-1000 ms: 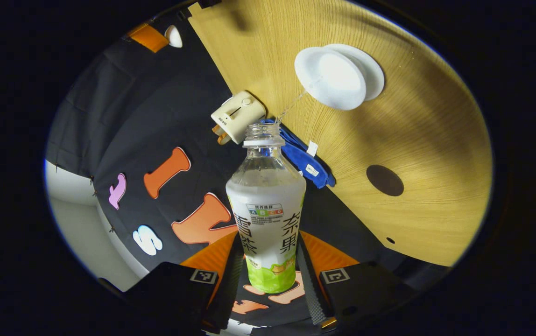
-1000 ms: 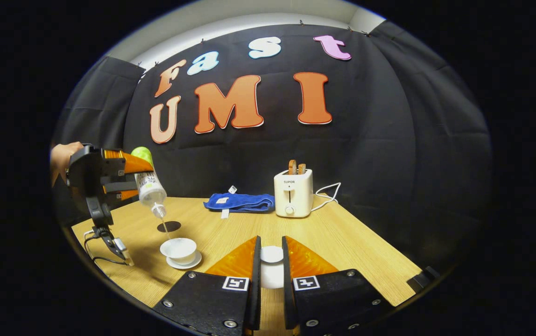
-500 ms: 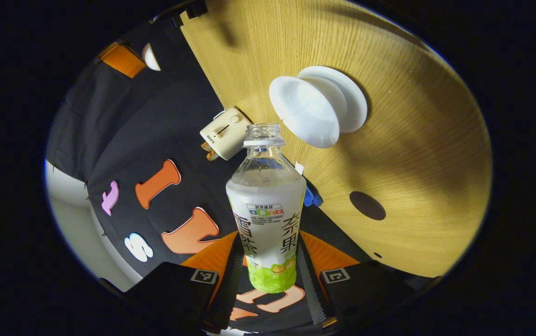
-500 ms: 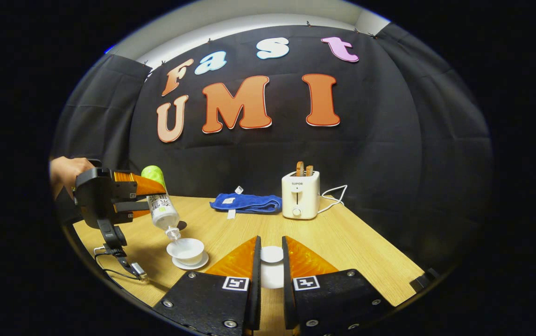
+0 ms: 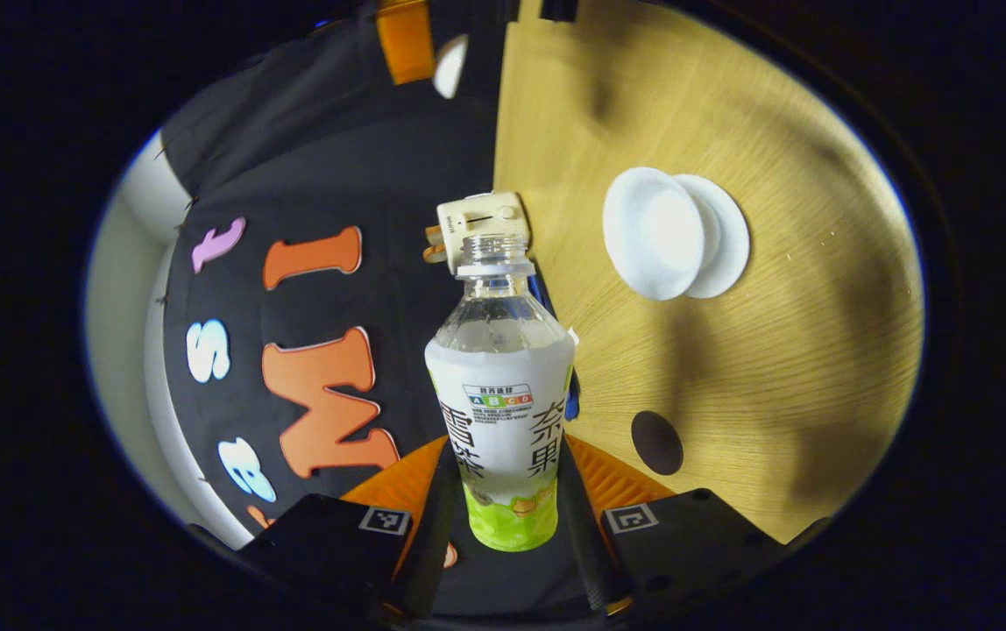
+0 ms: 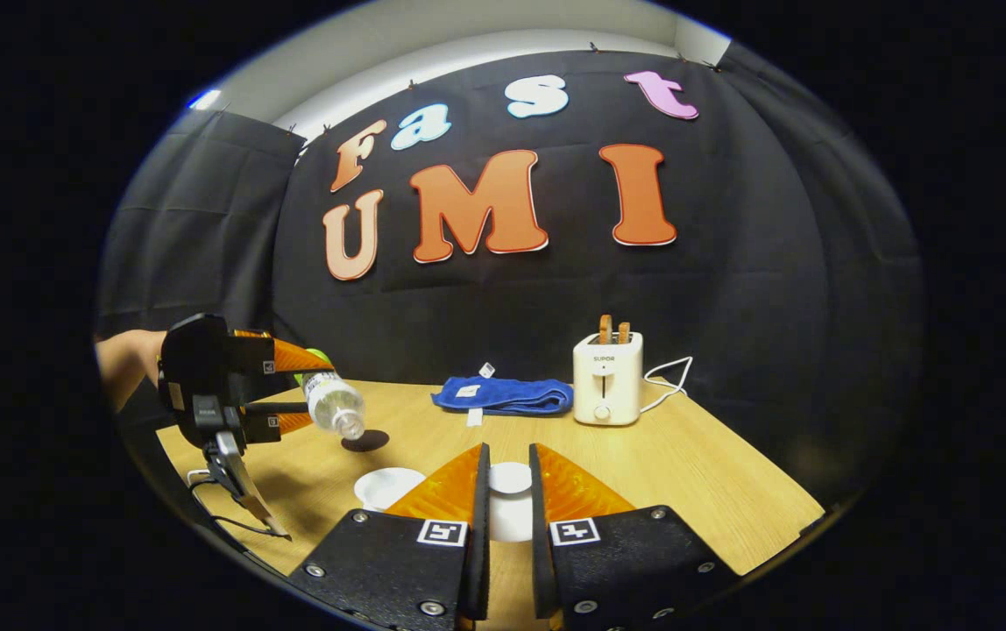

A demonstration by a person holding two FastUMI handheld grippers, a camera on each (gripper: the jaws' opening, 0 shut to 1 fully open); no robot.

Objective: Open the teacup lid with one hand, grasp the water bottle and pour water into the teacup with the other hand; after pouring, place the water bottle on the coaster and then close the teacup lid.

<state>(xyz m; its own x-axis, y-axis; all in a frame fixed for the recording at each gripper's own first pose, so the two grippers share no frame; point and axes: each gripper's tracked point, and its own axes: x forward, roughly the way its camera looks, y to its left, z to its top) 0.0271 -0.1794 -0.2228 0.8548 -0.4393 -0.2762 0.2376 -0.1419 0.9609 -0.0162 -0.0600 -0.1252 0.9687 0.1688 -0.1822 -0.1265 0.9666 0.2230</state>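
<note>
Left gripper [image 6: 293, 390] has levelled the water bottle [image 5: 500, 386], jaws clamped.

You see a white and green bottle [image 5: 500, 412], white teacup [image 5: 654, 233], dark round coaster [image 5: 656, 443], blue cloth [image 6: 503, 395], cream toaster [image 6: 607, 378], pale wood-grain surface [image 5: 775, 350].

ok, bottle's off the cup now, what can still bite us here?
1. The water bottle lies near horizontal and uncapped in the left gripper; leftover water could drip on the table before the coaster.
2. The right gripper holds the lid by its knob only; it could slip.
</note>
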